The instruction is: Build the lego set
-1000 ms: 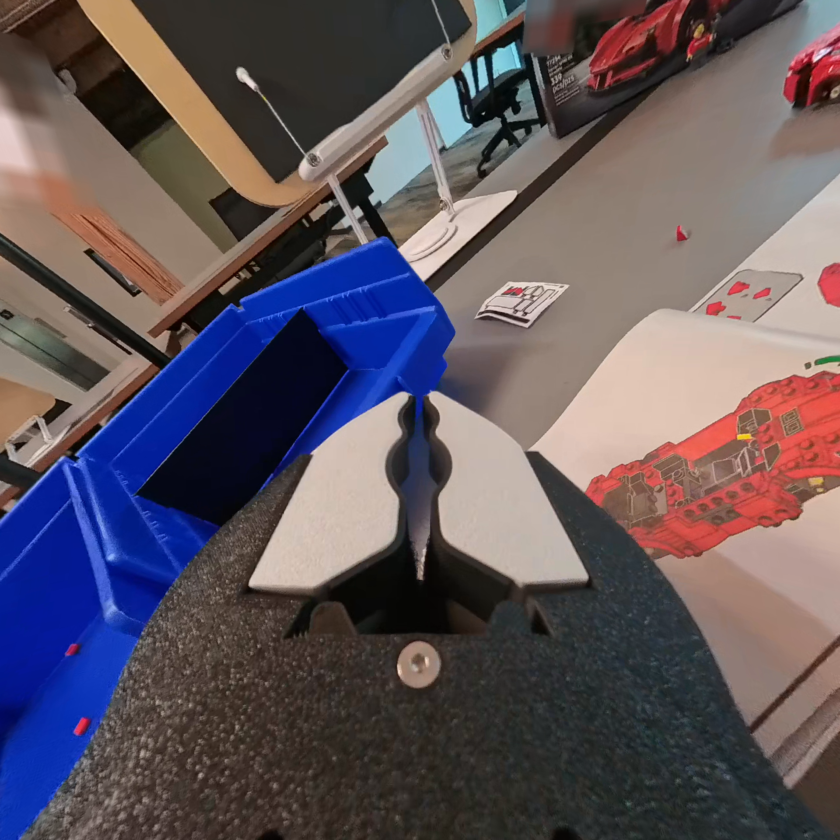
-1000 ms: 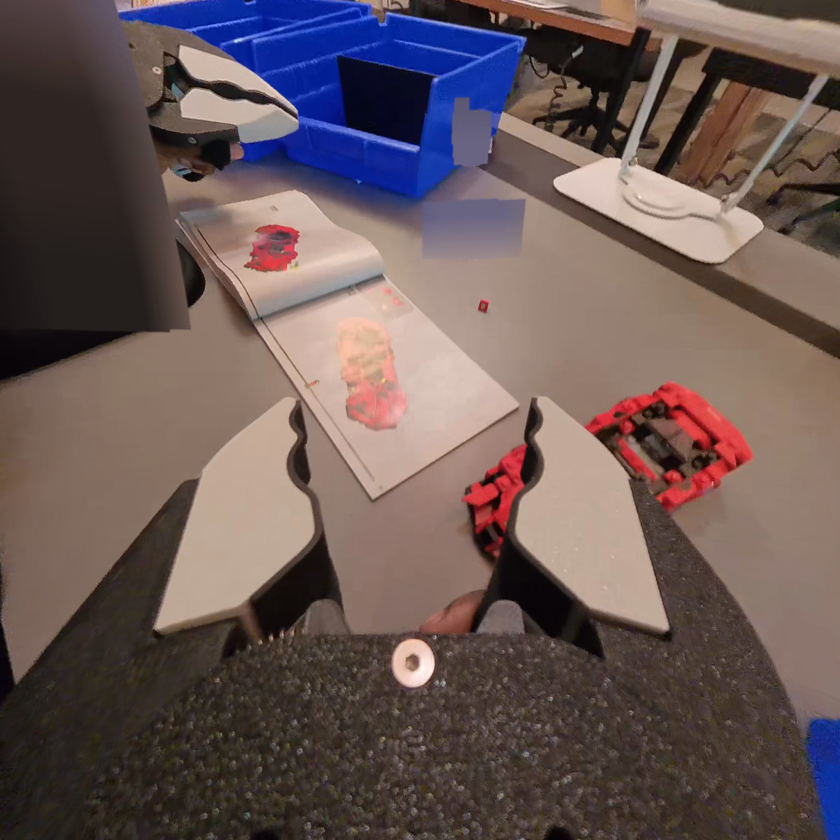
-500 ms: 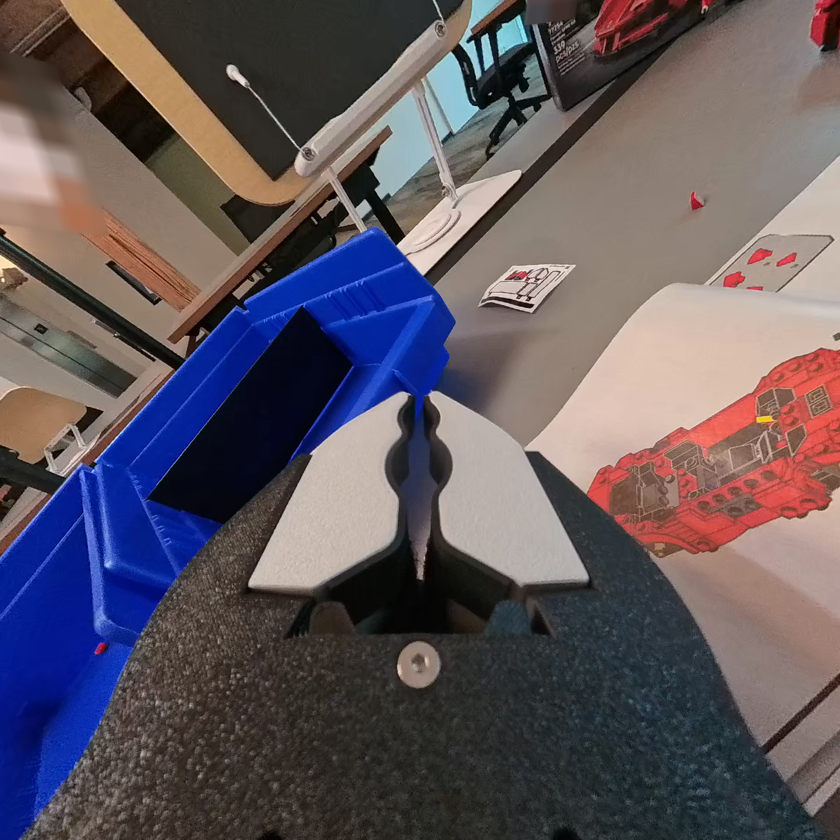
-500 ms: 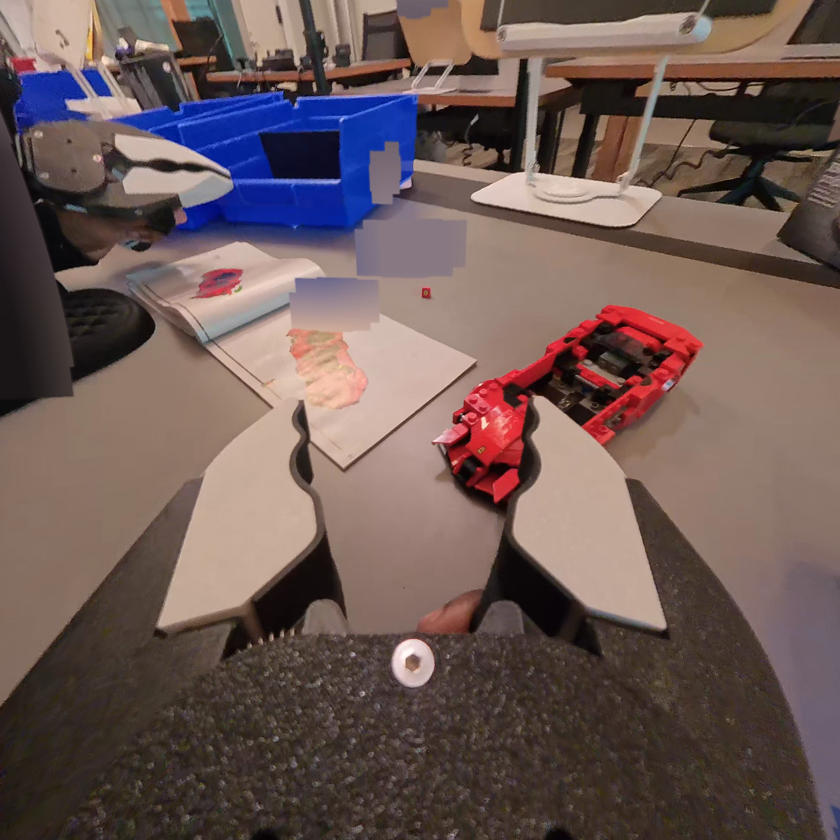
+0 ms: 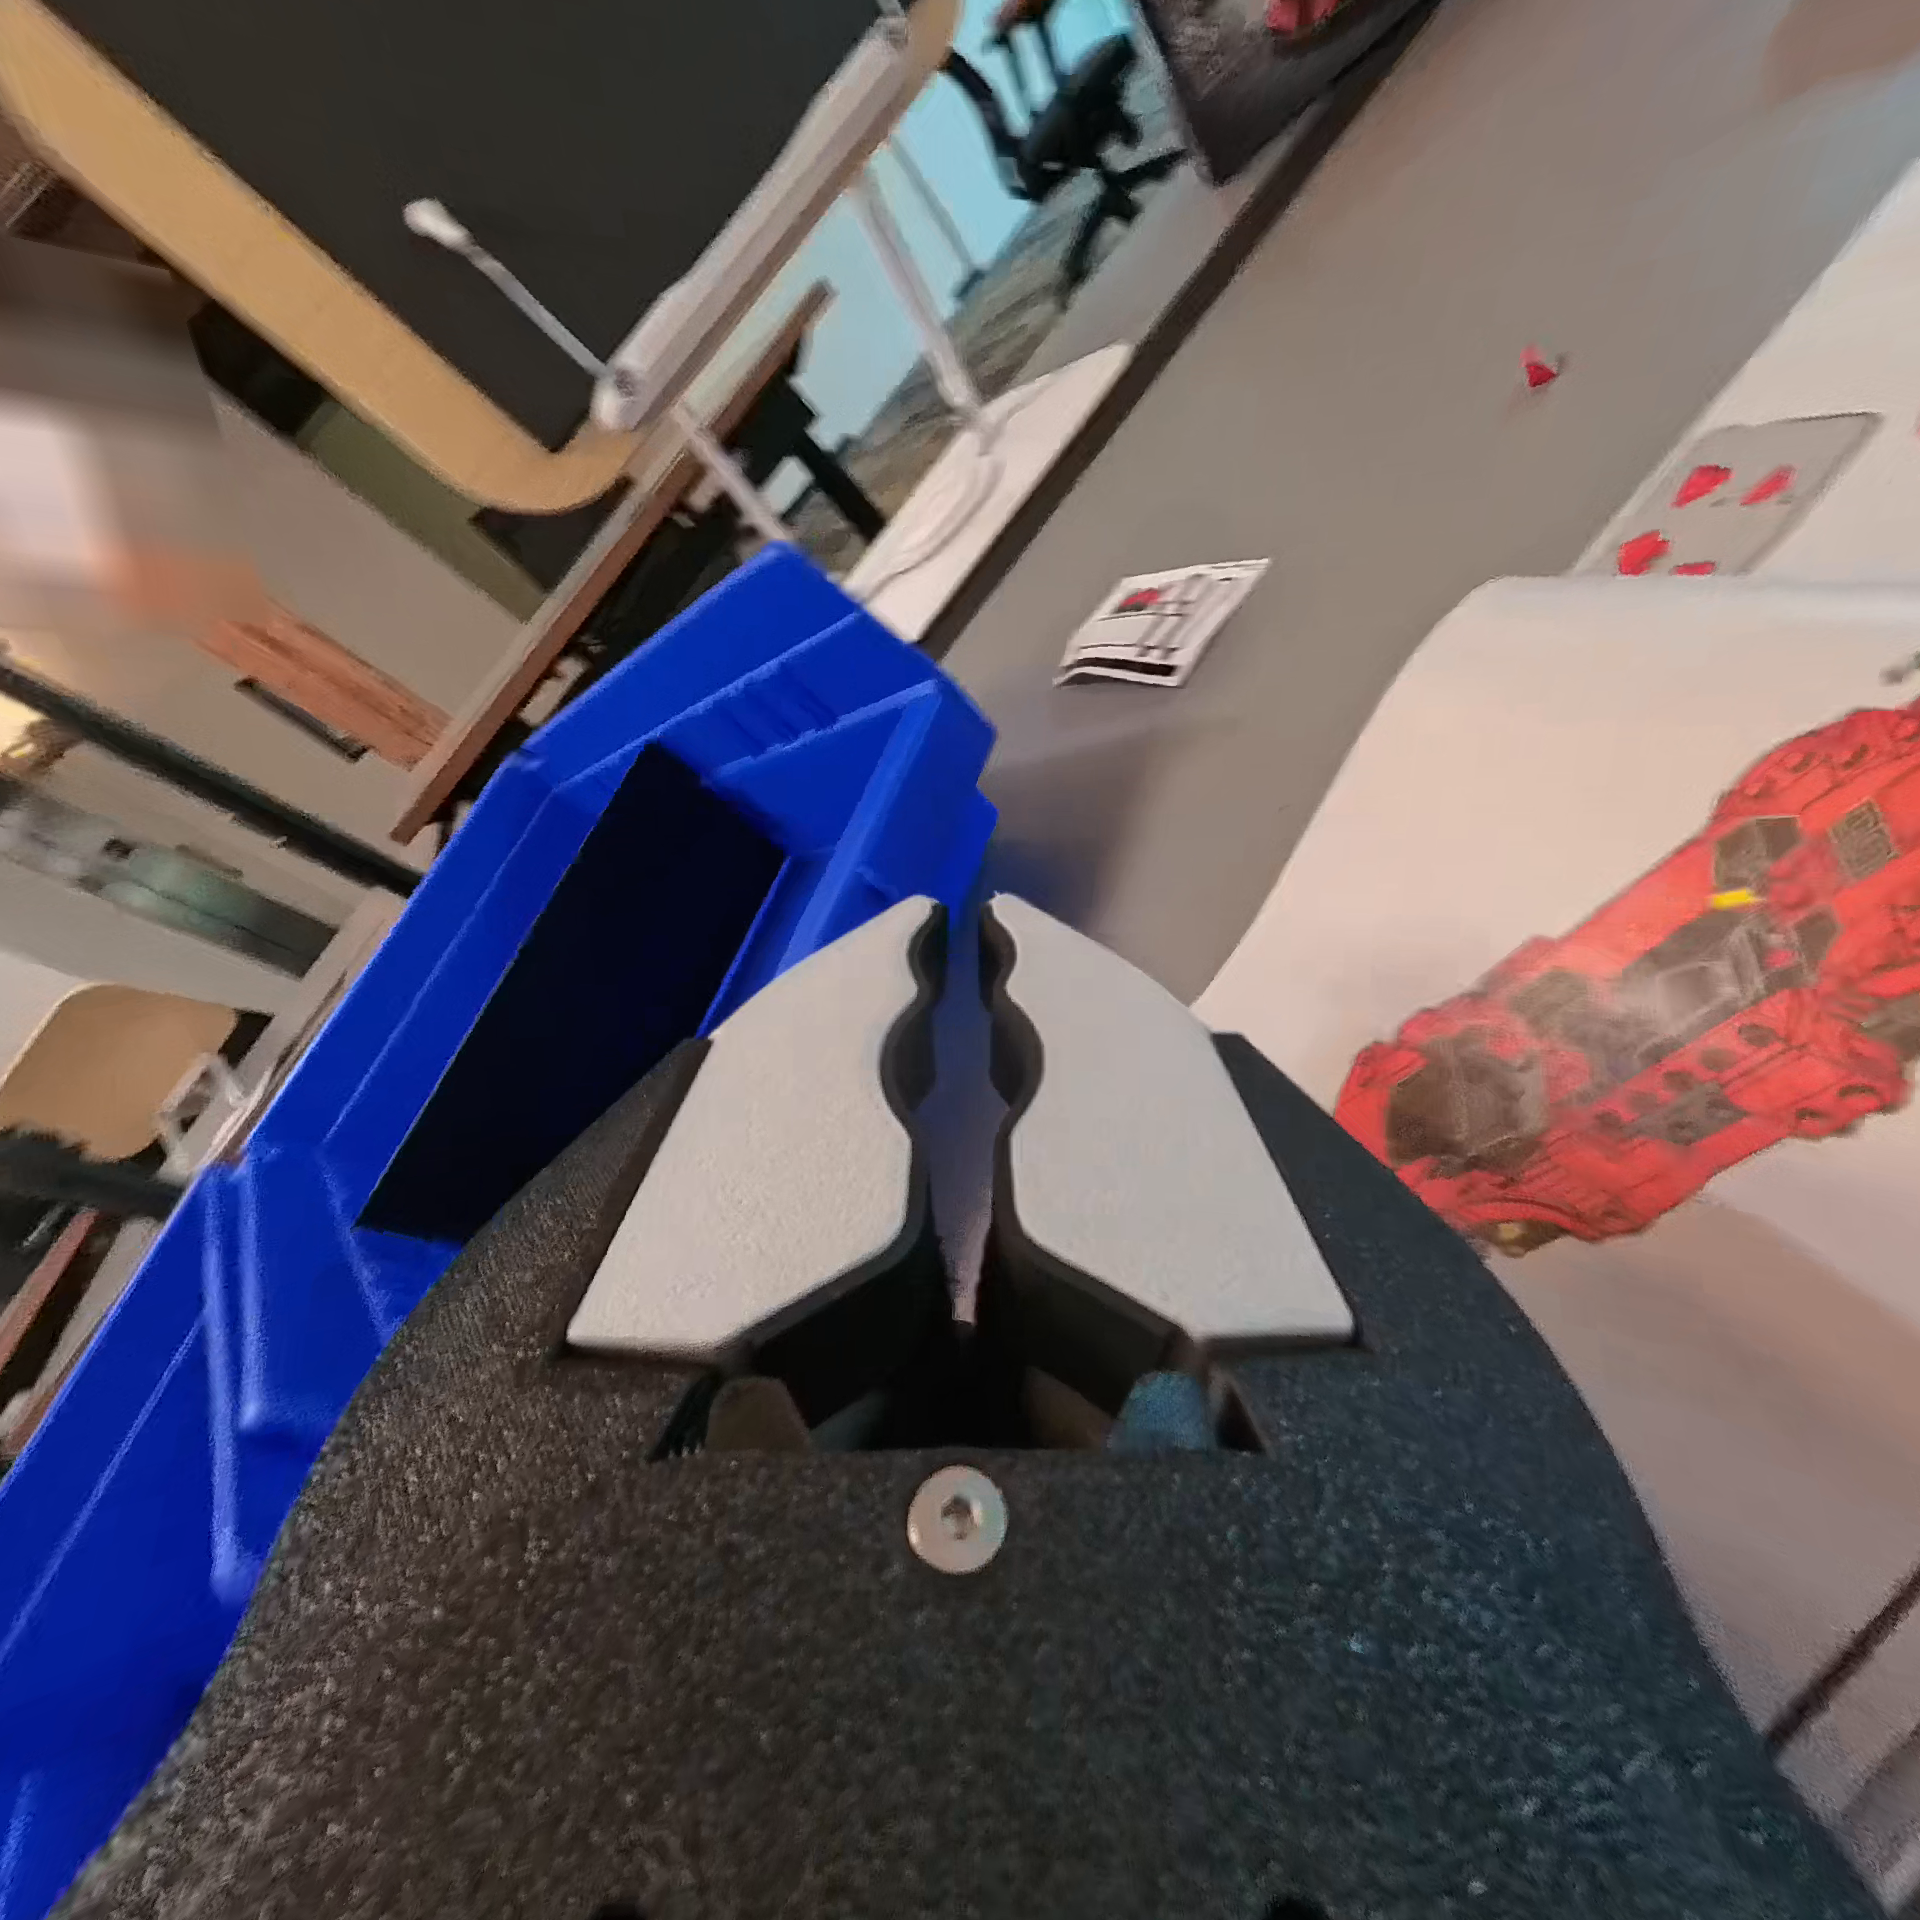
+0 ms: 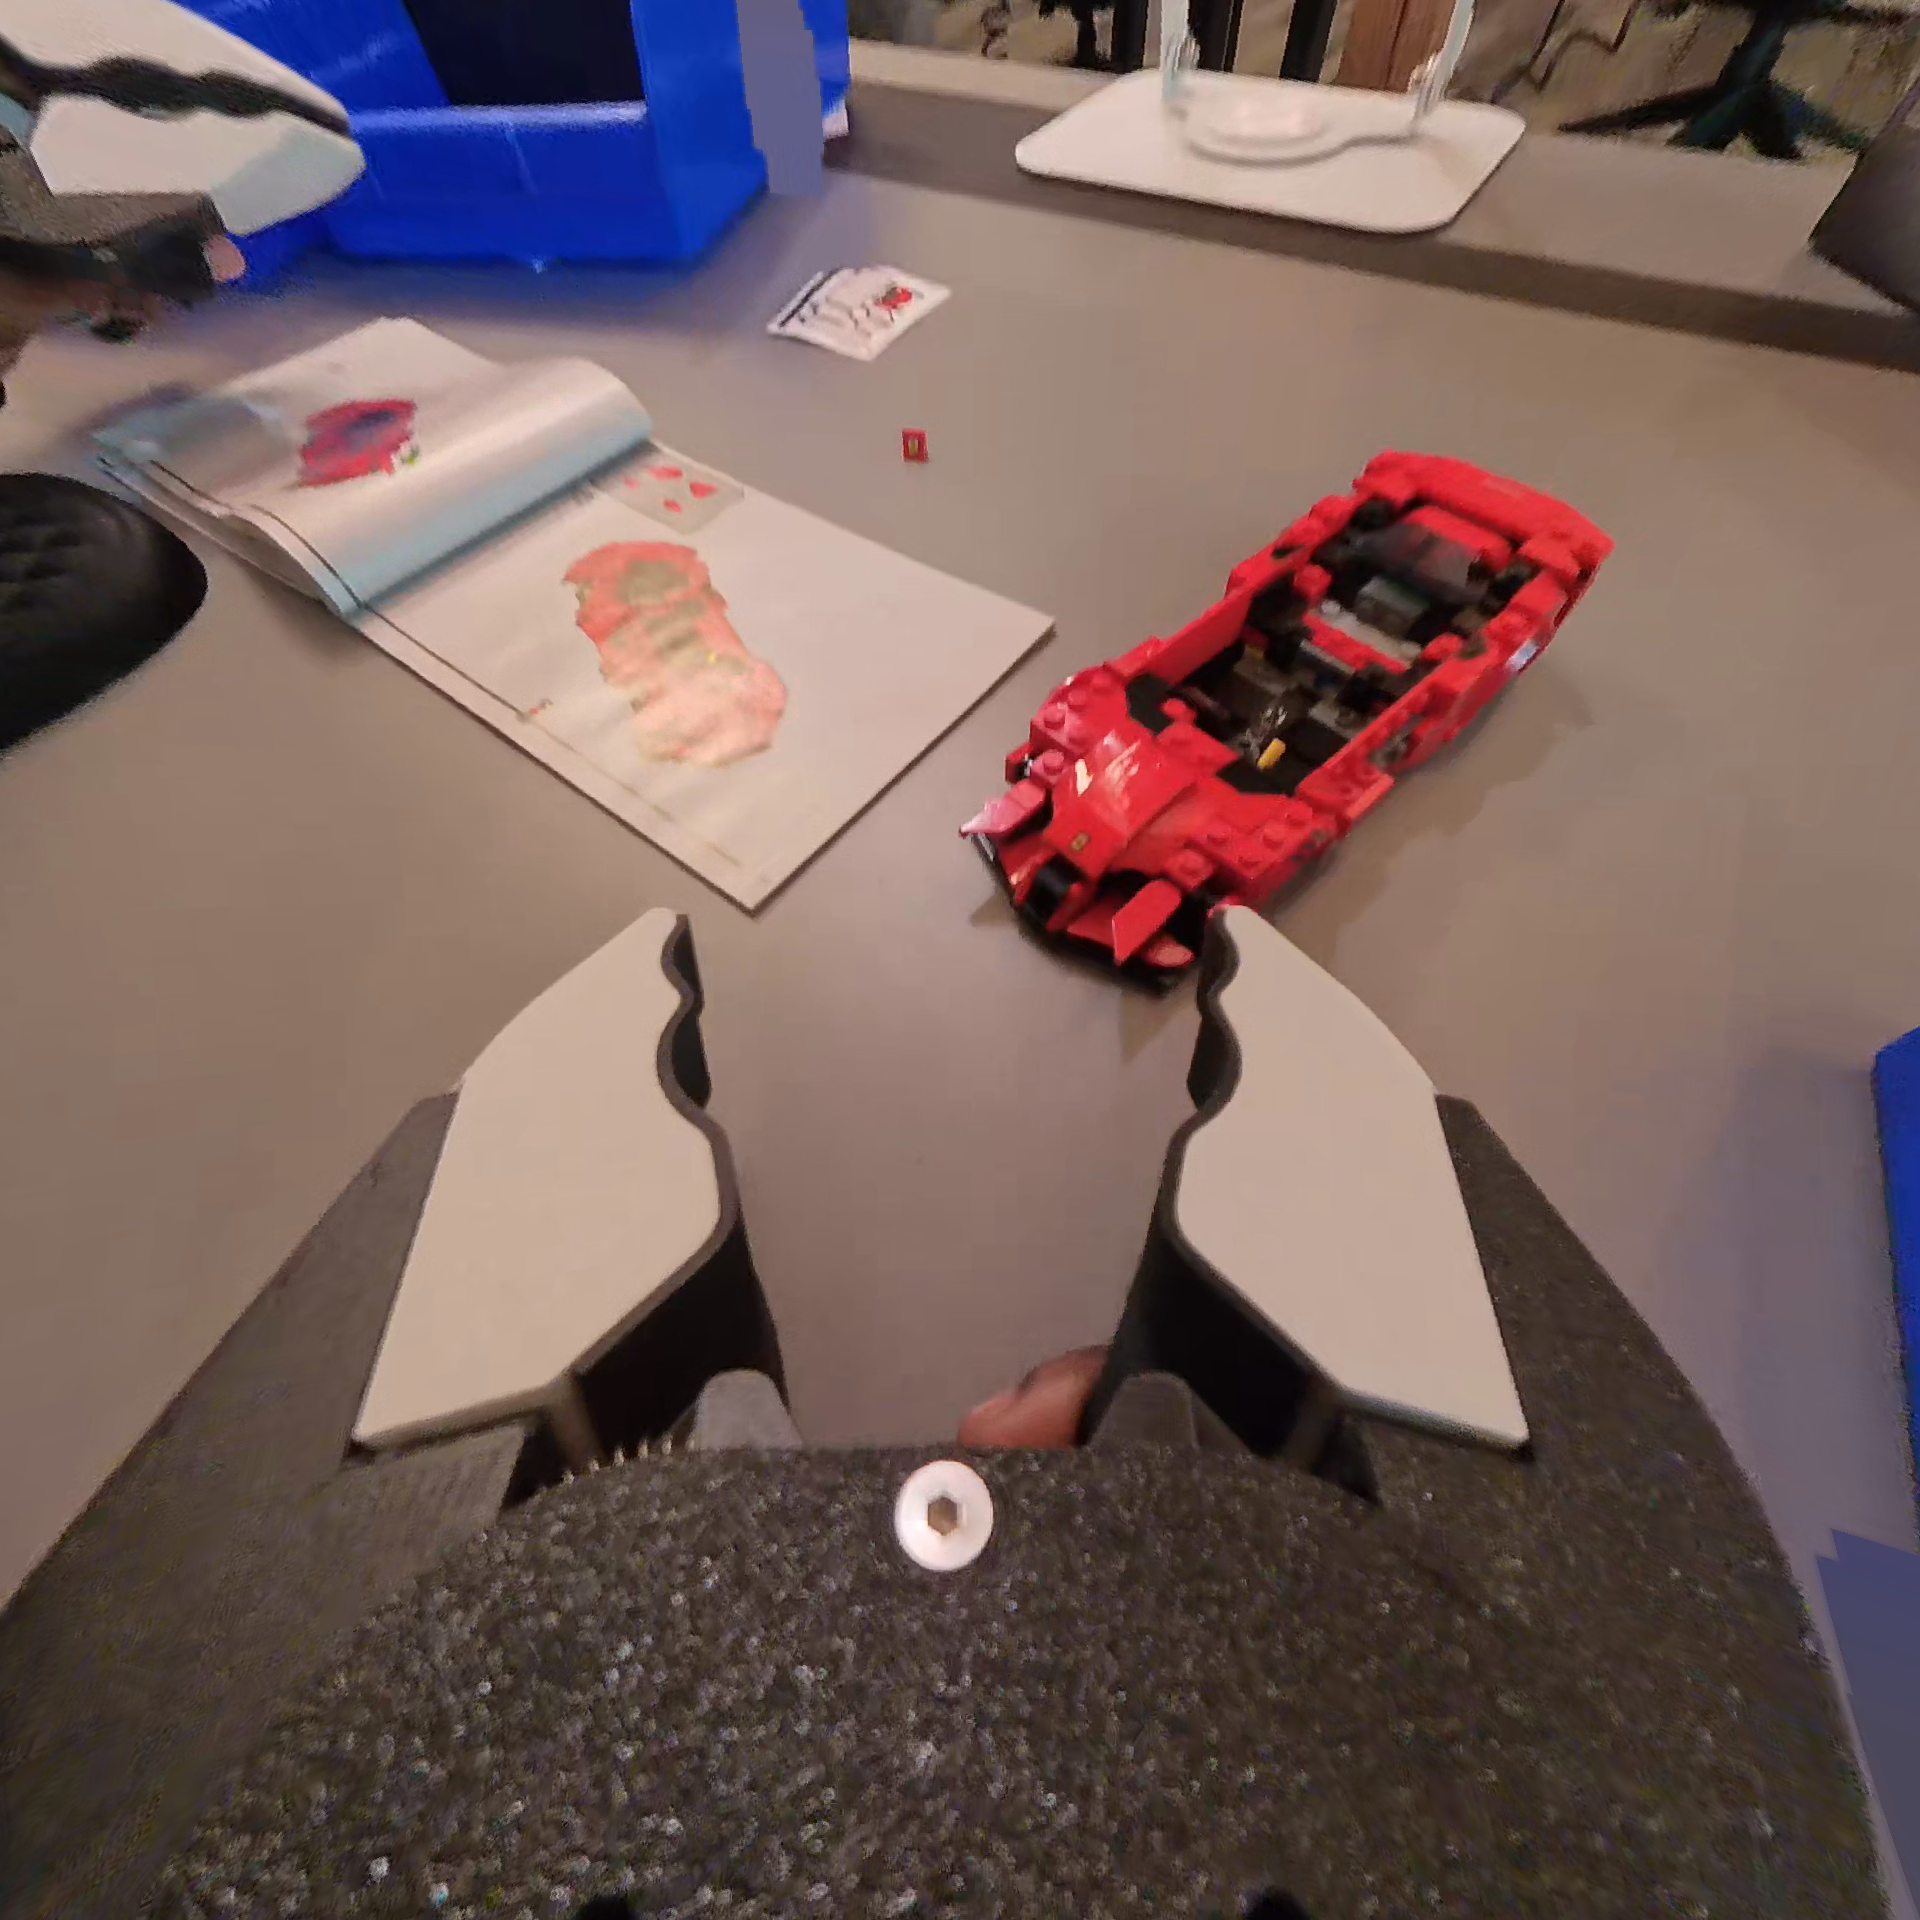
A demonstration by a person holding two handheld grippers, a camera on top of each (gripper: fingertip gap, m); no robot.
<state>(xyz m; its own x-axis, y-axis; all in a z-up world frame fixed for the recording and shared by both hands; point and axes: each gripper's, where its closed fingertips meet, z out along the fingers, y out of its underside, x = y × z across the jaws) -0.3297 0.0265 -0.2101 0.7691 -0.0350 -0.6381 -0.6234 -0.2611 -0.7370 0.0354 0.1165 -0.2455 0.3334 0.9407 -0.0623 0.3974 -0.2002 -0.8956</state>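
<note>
A partly built red lego car (image 6: 1288, 717) lies on the grey table, just ahead and right of my right gripper (image 6: 951, 925), which is open and empty above the table. The open instruction booklet (image 6: 582, 582) lies to the left of the car; it also shows in the left wrist view (image 5: 1558, 935). A small loose red piece (image 6: 913, 444) lies beyond the booklet and also shows in the left wrist view (image 5: 1538, 369). My left gripper (image 5: 966, 914) is shut with nothing seen in it, between the blue bin (image 5: 644, 935) and the booklet. It also shows in the right wrist view (image 6: 177, 145).
A sticker sheet (image 6: 857, 309) lies near the blue bin (image 6: 540, 187). A white lamp base (image 6: 1268, 156) stands at the table's far edge. Another blue thing (image 6: 1896, 1195) is at the right edge. Office chairs (image 5: 1060, 125) and desks stand beyond the table. Spacing between my two grippers at the tips: around 40 cm. The small loose red piece (image 6: 913, 444) lies around 20 cm away from my left fingertips. It is also in sight in the left wrist view (image 5: 1522, 379).
My right gripper has swung and tilted so the car now lies just ahead of its right finger. The left gripper has shifted slightly along the bin; both grippers keep their state.
</note>
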